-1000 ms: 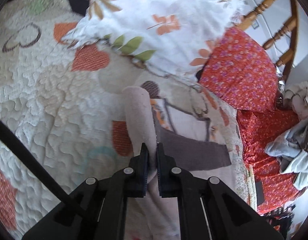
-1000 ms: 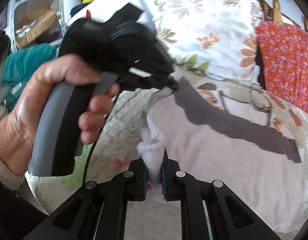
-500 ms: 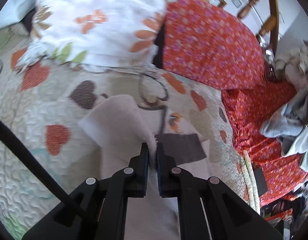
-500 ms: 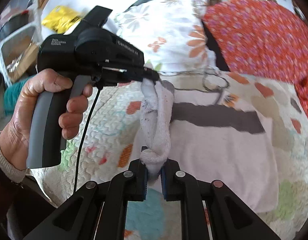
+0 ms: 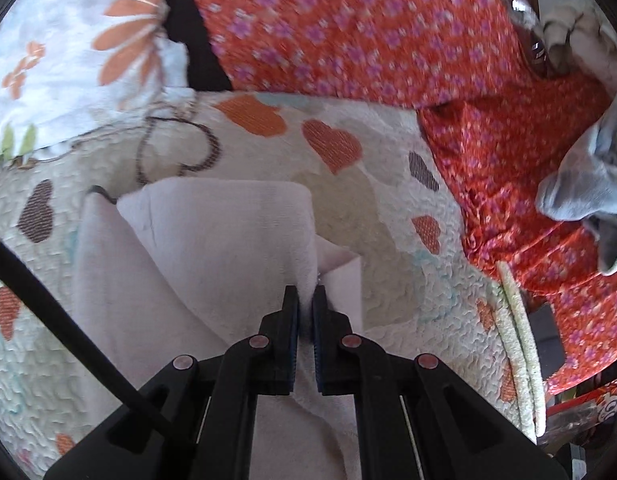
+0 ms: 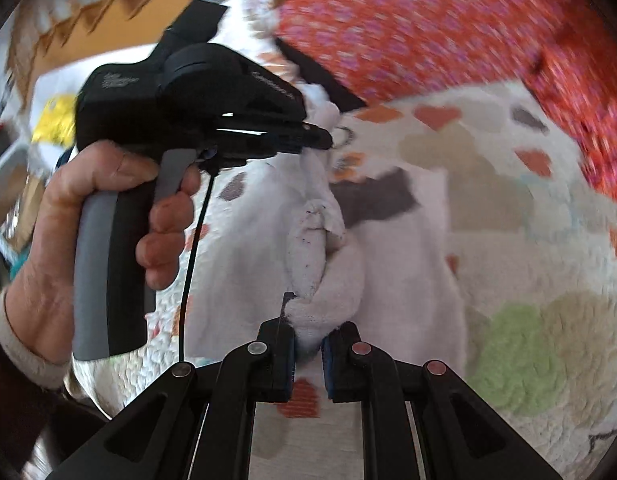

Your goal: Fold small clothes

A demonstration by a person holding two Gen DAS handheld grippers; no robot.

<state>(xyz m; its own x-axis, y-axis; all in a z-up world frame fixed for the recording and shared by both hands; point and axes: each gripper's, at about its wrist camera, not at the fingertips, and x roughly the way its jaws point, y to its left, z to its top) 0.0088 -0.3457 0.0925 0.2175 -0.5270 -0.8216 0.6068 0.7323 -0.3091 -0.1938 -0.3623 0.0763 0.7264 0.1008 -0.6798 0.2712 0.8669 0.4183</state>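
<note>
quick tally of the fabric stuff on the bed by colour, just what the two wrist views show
pale pink garment, pinched by left gripper and right gripper: 1
white floral pillow: 1
red floral cushion: 1
heart-print quilt: 1
grey-blue clothes heap: 1
total: 5

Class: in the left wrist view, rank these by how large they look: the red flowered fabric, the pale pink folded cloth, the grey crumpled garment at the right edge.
1. Red flowered fabric
2. Pale pink folded cloth; nearness to the camera enlarges it
3. Grey crumpled garment
</note>
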